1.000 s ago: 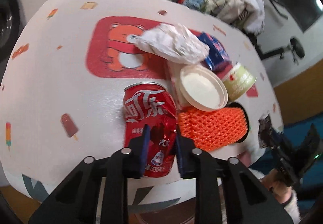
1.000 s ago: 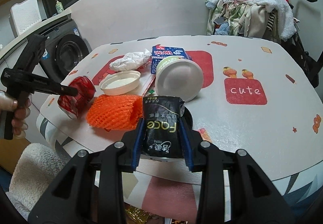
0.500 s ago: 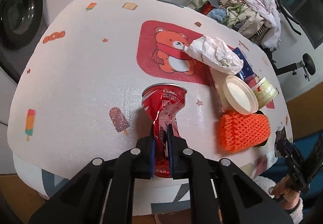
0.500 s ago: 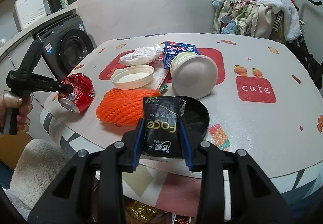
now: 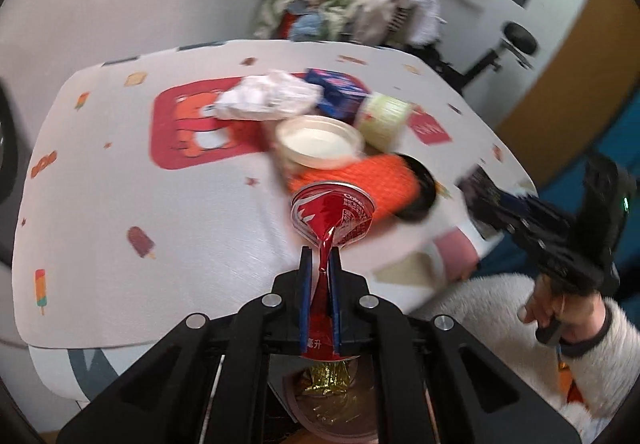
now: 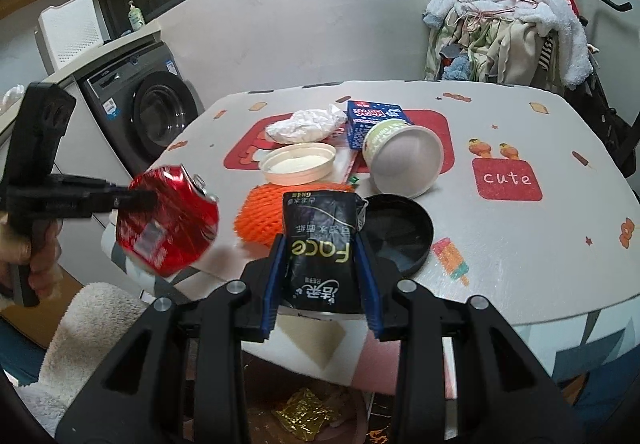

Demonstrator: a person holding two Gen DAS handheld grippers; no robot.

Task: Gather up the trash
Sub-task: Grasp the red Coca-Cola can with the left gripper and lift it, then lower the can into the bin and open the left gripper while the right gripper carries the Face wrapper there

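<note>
My left gripper (image 5: 320, 264) is shut on a crushed red cola can (image 5: 334, 217) and holds it in the air off the table's front edge; the can also shows in the right wrist view (image 6: 168, 219). My right gripper (image 6: 320, 248) is shut on a black "Face" packet (image 6: 320, 236), held near the table edge. Below both, a trash bin (image 5: 332, 408) with gold wrapper inside shows; it also appears in the right wrist view (image 6: 308, 416).
On the table (image 6: 520, 244) lie an orange foam net (image 6: 260, 211), a black lid (image 6: 400, 232), a white lid (image 6: 298, 163), a tipped paper cup (image 6: 404, 159), a blue carton (image 6: 368, 119) and a crumpled white bag (image 6: 308, 123). A washing machine (image 6: 152, 111) stands left, a clothes pile (image 6: 512, 23) behind.
My left gripper has lifted the crushed can off the table and carried it back over the front edge, above the bin. My right gripper has kept its hold on the packet.
</note>
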